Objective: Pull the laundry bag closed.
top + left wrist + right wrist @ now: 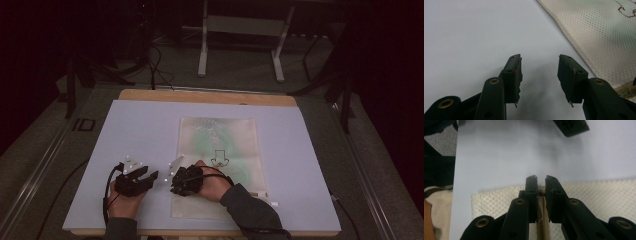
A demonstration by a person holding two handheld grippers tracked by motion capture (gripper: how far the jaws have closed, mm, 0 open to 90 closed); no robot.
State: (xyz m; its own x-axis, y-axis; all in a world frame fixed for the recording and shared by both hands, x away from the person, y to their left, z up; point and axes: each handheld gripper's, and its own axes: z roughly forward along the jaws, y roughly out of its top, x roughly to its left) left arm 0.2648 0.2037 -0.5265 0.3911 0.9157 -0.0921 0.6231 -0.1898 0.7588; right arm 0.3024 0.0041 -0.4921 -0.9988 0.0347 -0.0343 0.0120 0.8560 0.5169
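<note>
The cream mesh laundry bag (218, 165) lies flat on the pale board (125, 130). At the bag's near left edge, the right gripper (541, 185) pinches its zipper strip (542, 220). Just left of the bag, the left gripper (539, 72) rests spread, holding nothing.
</note>
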